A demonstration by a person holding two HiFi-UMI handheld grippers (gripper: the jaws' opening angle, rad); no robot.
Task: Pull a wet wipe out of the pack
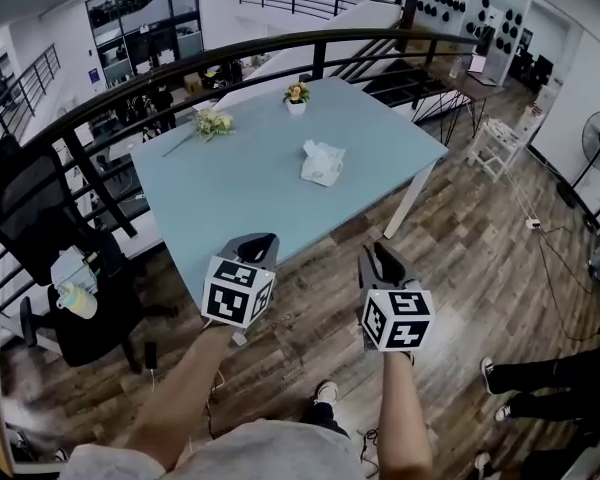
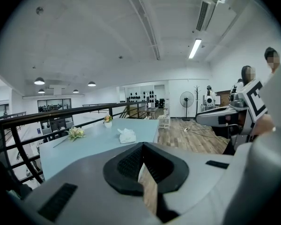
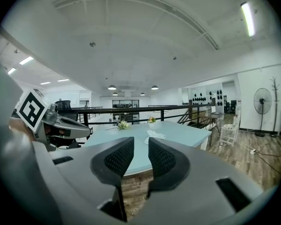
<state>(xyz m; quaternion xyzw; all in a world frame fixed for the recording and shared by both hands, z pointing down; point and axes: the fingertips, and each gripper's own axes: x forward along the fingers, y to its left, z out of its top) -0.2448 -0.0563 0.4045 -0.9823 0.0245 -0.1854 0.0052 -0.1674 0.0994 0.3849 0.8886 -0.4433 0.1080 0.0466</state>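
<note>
Zero progress: wipe pack sits on the bench, well apart from both tools (left tool closed on nothing, right tool slightly parted, empty); approach, grip and pull all remain.

The surface looks smooth and matt, pale blue. The floor is wood planks with a light shine. The railing looks like black metal. The pack seems white, crinkled soft plastic. My right tool has a matt grey plastic shell and black ribbed pads.
</note>
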